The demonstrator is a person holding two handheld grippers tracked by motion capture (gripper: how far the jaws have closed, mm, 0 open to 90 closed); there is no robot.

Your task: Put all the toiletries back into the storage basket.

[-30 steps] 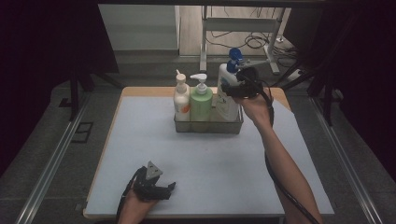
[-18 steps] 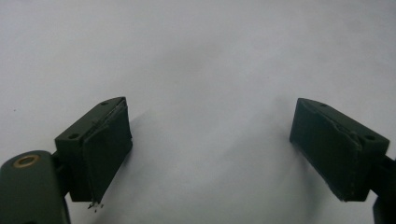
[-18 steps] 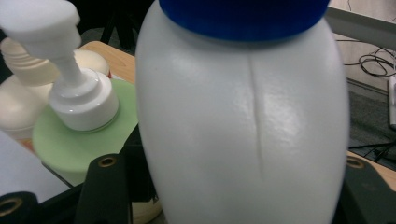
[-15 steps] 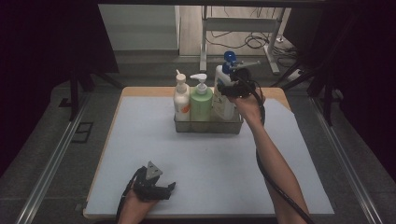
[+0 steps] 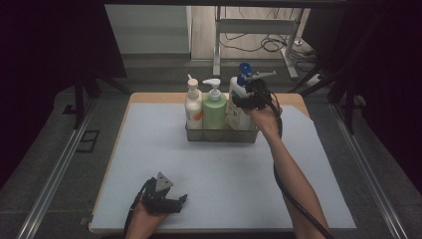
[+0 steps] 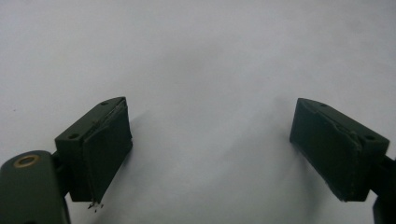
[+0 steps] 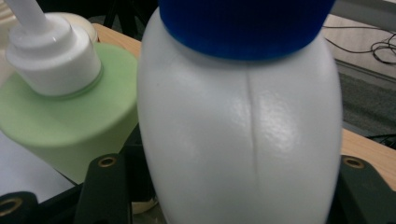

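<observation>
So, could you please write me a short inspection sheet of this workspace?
Surface: pale mat on a wooden table, mostly bare.
Job's things: white bottle with blue cap standing in a clear bin beside a green pump bottle and a white pump bottle.
Clutter: nothing seen.
Grippers: right gripper shut on the blue-capped bottle; left gripper open, resting on the mat.
Cables: black cable along the right forearm.
Surroundings: dark floor, metal rail, floor cables.
</observation>
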